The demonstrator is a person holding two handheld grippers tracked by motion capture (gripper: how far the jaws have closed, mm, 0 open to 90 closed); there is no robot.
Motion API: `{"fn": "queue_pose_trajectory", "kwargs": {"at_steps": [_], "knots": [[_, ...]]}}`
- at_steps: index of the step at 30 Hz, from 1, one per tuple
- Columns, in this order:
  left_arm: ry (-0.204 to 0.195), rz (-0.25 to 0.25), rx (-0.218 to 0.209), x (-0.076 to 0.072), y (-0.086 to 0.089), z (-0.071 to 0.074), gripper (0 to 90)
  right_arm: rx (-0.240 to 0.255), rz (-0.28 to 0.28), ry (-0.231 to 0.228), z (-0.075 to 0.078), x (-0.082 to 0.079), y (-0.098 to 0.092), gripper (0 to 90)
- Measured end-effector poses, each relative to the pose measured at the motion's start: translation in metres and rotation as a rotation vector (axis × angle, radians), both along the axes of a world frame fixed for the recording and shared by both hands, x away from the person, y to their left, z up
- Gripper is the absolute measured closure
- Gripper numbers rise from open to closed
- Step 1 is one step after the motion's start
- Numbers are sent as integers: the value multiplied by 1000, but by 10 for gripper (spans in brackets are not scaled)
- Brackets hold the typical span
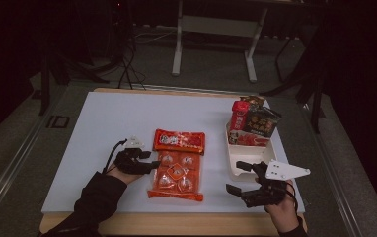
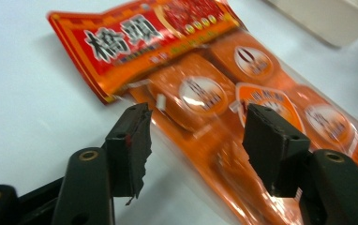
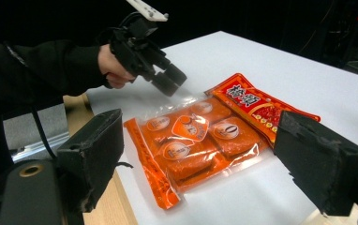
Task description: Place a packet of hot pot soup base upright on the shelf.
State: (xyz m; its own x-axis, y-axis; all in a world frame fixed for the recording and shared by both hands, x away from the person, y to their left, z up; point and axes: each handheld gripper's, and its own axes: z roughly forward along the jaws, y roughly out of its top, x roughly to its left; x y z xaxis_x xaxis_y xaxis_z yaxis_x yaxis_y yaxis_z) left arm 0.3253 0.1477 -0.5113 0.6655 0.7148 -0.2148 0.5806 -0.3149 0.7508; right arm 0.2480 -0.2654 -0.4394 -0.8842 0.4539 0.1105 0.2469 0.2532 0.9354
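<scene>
Left claw (image 1: 149, 164) open beside orange packet (image 1: 178, 165), tray (image 1: 236, 168) nearby.

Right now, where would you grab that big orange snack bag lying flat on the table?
Probably the orange bag's thin left edge, coming in low from the left, where the open left gripper already sits. The bag lies flat and its lumpy middle looks too wide for the jaws.

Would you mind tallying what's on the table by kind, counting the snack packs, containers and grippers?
Snack packs: 4 – the orange multipack lying flat, plus the red pack, the dark pack and the pack behind them in the container.
Containers: 1 – the cream tray.
Grippers: 2 – the left gripper, the right gripper.
Total: 7
</scene>
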Motion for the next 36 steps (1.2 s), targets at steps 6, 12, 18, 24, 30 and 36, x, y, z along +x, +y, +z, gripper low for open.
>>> {"fn": "queue_pose_trajectory", "kwargs": {"at_steps": [6,12,18,24,30,36], "knots": [[-12,7,-10,24,3,-2,362,11,-11,-14,2,-1,-3,144],[-1,62,1,50,7,-11,361,-3,-8,-92,3,-5,-1,143],[9,94,25,71,6,-20,361,-40,-25,-79,0,-6,4,133],[27,95,18,83,3,-28,366,-70,-47,-78,-3,-7,7,106],[51,88,19,89,-3,-36,381,-89,-41,-75,-5,-9,12,112],[48,101,26,94,-5,-36,403,-74,-45,-79,-3,-9,9,113]]}}
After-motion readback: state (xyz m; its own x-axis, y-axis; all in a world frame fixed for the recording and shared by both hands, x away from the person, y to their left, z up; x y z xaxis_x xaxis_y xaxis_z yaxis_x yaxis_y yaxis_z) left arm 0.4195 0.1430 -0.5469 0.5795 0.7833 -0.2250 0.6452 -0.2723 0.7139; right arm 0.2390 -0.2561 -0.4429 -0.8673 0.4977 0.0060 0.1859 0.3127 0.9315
